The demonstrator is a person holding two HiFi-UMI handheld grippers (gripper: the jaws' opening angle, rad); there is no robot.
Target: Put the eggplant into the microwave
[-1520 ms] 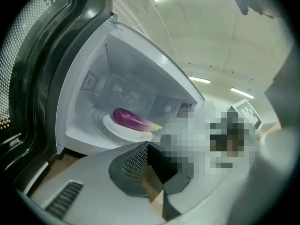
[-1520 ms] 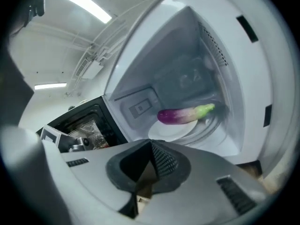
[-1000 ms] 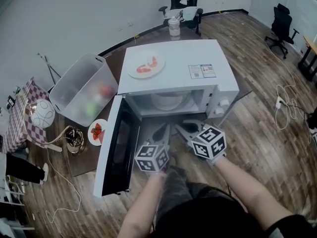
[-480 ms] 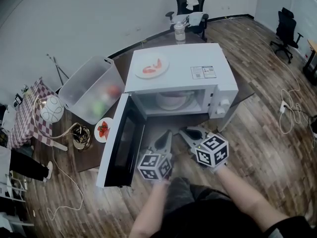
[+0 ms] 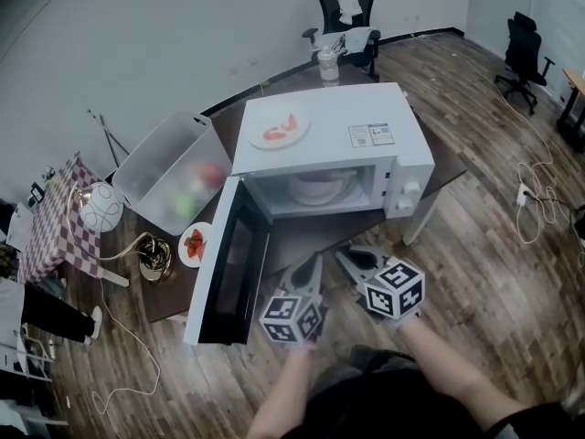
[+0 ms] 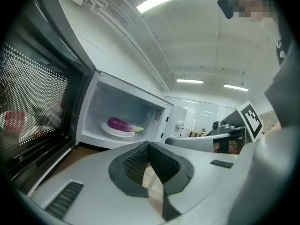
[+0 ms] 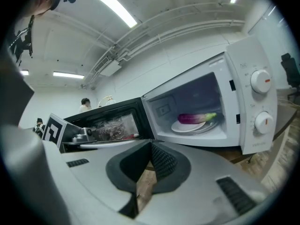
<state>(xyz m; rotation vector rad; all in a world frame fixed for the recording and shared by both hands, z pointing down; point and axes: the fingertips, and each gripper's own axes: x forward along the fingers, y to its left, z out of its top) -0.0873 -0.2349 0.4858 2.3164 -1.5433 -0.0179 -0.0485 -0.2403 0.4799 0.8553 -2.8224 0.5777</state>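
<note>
Nearest the person, the left gripper (image 5: 313, 263) and the right gripper (image 5: 345, 256) sit side by side at 6 o'clock of the open microwave (image 5: 343, 117), both pointing at its mouth. Each one's jaws are pressed fully together with nothing between them, and each carries its cube of square markers at the back.

Beyond the tips is a bare strip of the dark brown desk (image 5: 306, 234). The microwave door (image 5: 228, 273) hangs wide open at 9 o'clock of the cavity, its dark mesh window facing across the opening. The two white dials are at 3 o'clock.

The eggplant (image 7: 196, 118) is already inside, lying lengthways on a white plate (image 7: 186, 127) in the middle of the cavity. It is long, slim and glossy purple, with a pale green stem end turned toward 3 o'clock, the dial side.

On the microwave's white top sits a plate of red food (image 5: 279, 126). At 9 o'clock of the oven a small dish of red fruit (image 5: 194, 242) lies on the desk, and at 10 o'clock stands a clear plastic bin (image 5: 169, 174). A jar (image 5: 327, 62) stands at 12 o'clock, with a black office chair (image 5: 345, 12) behind it.
</note>
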